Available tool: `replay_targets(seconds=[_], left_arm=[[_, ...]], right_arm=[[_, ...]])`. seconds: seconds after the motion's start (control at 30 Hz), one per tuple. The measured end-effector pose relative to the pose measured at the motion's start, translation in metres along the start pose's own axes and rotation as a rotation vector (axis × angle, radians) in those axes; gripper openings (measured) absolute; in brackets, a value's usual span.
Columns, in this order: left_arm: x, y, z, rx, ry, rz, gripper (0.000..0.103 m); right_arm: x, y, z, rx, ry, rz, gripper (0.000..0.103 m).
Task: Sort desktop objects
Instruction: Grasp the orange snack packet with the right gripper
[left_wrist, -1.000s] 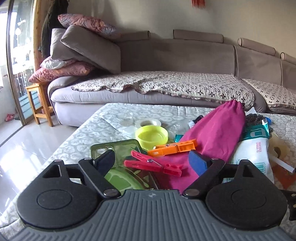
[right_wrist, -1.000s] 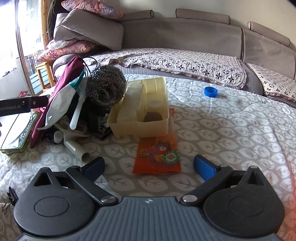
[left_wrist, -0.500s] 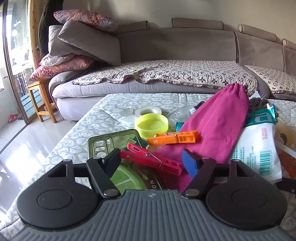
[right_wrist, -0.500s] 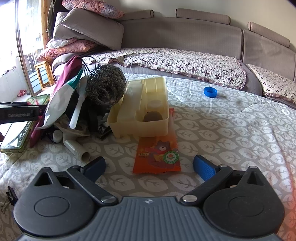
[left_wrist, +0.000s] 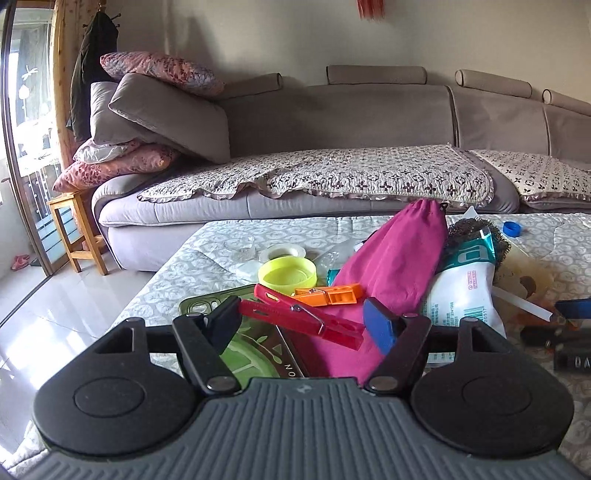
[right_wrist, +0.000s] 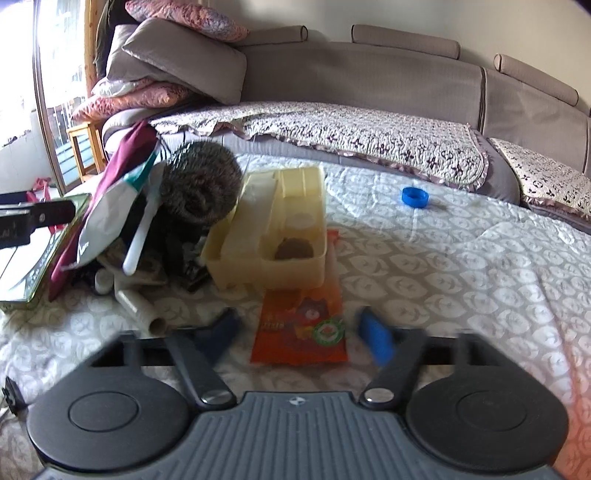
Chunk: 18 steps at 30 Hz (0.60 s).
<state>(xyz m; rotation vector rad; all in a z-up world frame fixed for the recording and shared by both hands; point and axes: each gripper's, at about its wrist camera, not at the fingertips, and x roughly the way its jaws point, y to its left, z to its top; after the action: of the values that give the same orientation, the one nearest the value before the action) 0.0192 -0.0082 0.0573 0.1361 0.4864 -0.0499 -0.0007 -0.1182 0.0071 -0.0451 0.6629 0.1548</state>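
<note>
We have the left gripper clamped on the red clothespin, which sits lifted over the green tin and pink bag; orange clothespin at 12 o'clock of it. Right gripper is closing around the orange packet, pads not yet touching; yellow box at 12 o'clock.

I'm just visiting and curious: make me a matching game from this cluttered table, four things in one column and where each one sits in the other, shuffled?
Things:
1. red plastic clothespin
2. small blue bottle cap
3. steel wool scrubber ball
4. orange snack packet

Places:
A. alone on the open quilted cloth
B. between the left tongs' fingers
C. against the cream plastic box's left side
D. flat, in front of that box

Pairs: 1-B, 2-A, 3-C, 4-D
</note>
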Motion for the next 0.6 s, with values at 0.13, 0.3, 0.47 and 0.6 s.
replay_targets(seconds=[0.13,0.3,0.47,0.6], left_arm=[[-0.004,0.004,0.000,0.000,-0.015,-0.002,0.072],[-0.010,0.008,0.000,0.000,-0.028,-0.004,0.072],[-0.020,0.007,0.000,0.015,-0.053,-0.013,0.072],[-0.031,0.007,0.000,0.020,-0.083,-0.022,0.072]], right_arm=[[-0.005,0.004,0.003,0.012,0.035,-0.006,0.026],[-0.019,0.003,0.001,0.027,0.078,0.012,0.017],[-0.041,0.002,-0.011,0.038,0.098,0.016,0.013],[-0.062,0.001,-0.018,0.011,0.065,-0.027,0.012]])
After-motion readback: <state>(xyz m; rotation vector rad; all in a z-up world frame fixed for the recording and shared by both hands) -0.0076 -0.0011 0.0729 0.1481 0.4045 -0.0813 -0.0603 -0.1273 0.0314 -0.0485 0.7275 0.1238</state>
